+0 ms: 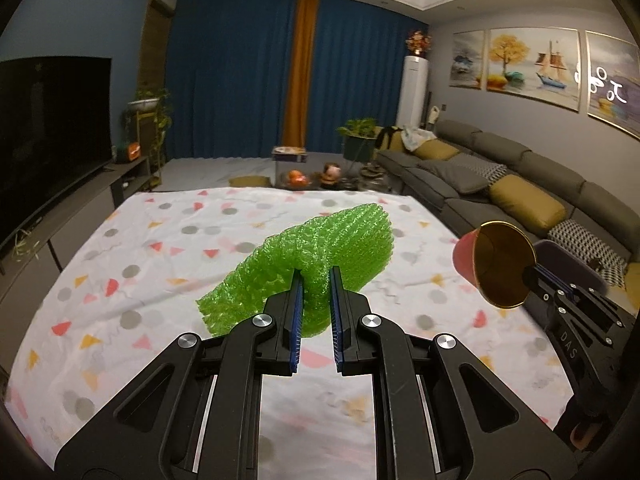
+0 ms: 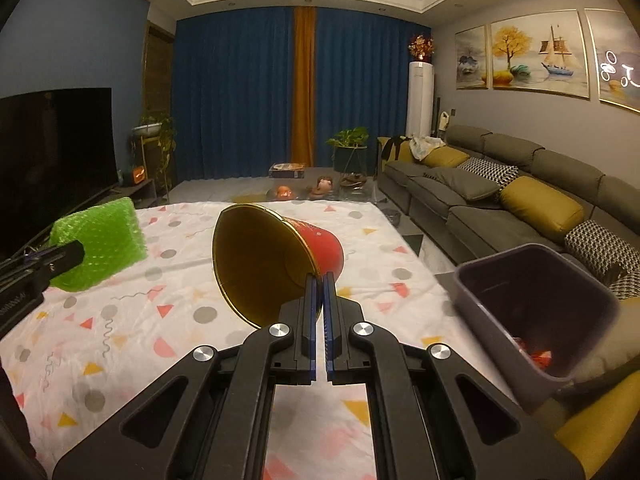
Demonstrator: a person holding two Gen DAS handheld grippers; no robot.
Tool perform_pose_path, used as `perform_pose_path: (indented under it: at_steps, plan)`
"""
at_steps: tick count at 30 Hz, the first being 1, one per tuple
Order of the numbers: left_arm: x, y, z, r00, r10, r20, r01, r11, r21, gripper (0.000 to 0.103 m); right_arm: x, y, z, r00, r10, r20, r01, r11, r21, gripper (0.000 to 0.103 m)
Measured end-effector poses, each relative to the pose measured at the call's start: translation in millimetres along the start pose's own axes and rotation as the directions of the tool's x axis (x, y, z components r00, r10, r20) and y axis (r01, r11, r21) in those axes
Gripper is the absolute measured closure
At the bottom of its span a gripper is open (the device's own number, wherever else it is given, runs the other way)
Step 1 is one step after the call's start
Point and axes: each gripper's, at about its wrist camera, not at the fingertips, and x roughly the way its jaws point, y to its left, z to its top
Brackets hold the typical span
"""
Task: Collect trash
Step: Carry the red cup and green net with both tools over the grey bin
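**Both pieces lifted — bin is on your right**

Your left gripper (image 1: 316, 276) is clenched on the green foam wrap (image 1: 320, 252); fingers (image 1: 295, 300) pinch a bunched fold near its middle, w/ the rest sticking out both sides, clear above the tabletop (image 1: 120, 280). Your right gripper (image 2: 320, 280) is pressed tight on the rim of the red paper cup (image 2: 276, 260), which hangs tilted, gold inside facing the cam.

Handling, as I judge it: wrap is v. light, soft, springy. It'll squash under the pads, so grip can loosen if it slides; the mid-fold hold looks sound, keep it. Cup is light but thin-walled, rim grip crushes easily & lets it swing; don't jerk.

Grey bin (image 2: 532, 280) sits off the tabletop's right edge by the sofa (image 2: 500, 200), some trash already inside. Cup is nearer it; wrap must cross over.
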Motion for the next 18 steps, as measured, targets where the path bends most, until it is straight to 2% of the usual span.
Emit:
perform_pose_path:
  at_steps: [9,18]
  plan:
    - [-4,-57,-6,0.998,-0.064,0.003,0.064,0.997,0.041,0.092,-29,-41,-7,0.998,-0.055,0.025,0.054,0.998,0.014,0.099]
    - [6,-107,-8,0.993,-0.118,-0.008,0.118,0.989,0.085,0.092,-39,-80,-12,0.994,-0.101,0.043,0.099,0.994,0.052,0.099]
